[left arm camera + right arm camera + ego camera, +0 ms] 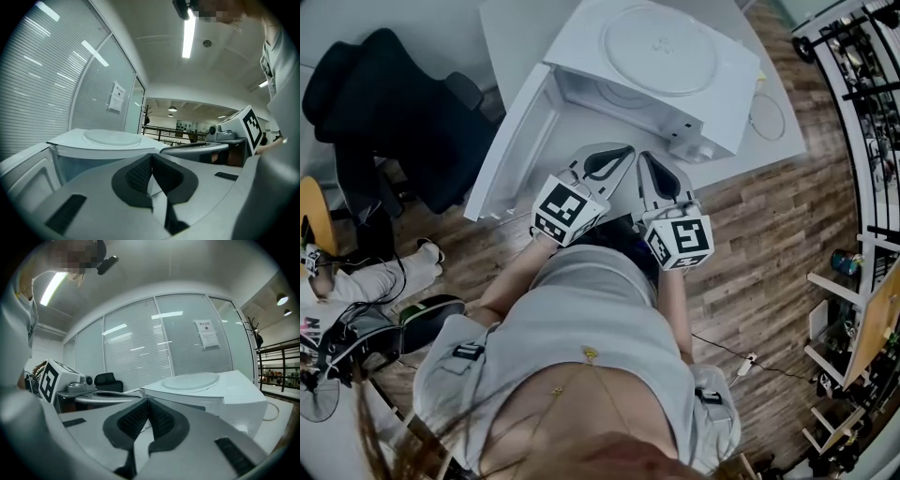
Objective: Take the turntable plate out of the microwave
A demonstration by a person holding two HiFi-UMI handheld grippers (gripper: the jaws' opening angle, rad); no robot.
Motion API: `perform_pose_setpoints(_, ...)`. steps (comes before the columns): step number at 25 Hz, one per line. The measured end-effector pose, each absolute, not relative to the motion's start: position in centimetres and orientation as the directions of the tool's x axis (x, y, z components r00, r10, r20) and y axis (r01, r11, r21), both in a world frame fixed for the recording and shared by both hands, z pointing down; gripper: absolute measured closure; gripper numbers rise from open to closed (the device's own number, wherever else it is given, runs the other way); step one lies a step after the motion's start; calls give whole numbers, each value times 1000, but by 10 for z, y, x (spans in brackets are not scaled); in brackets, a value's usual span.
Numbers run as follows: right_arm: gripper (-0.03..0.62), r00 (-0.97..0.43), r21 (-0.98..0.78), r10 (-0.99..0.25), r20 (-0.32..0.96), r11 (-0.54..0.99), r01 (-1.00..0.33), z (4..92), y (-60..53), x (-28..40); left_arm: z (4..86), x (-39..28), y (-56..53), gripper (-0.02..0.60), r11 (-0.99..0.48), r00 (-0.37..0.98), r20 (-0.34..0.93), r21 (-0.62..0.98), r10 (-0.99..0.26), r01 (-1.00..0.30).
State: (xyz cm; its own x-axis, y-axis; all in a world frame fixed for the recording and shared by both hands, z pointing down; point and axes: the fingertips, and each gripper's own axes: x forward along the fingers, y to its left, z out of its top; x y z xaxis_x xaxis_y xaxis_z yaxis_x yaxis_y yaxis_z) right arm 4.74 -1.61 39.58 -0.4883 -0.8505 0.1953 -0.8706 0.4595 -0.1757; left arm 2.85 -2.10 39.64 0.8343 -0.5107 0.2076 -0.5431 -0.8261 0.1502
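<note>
1. Two grippers, the left gripper [619, 155] and the right gripper [649, 161], are held side by side just in front of the open microwave [722, 89], their tips close together.
2. In the left gripper view the jaws are pressed together, pad against pad, and nothing is pinched between them.
3. The right gripper view shows the same: jaws together and empty.
4. The plate [659, 37] lies flat on top of the microwave, apart from both grippers. It is clear glass on a white top, so its rim is faint from the head view. It shows more plainly as a low disc in both gripper views.
5. The door [511, 141] hangs open to the left. From above, the microwave's own top hides most of the inside, and only a strip at the front shows. In the gripper views each gripper's own body blocks the lower part of the opening, so I cannot tell what lies on the inside floor.
6. The person [581, 356] fills the lower head view. The marker cubes [567, 208] cover the hands.
7. A pale loop [766, 117] lies on the counter [511, 37] right of the microwave; I cannot tell what it is.
8. A black chair [384, 103] stands at the left on the wooden floor [769, 244]. Racks at the right edge are warped and cut off.
</note>
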Motion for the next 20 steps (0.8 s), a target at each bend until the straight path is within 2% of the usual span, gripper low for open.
perform_pose_setpoints(20, 577, -511, -97, -860, 8, 508, -856, 319, 34, 16, 324, -3, 29, 552, -867, 871, 56, 84, -487, -490)
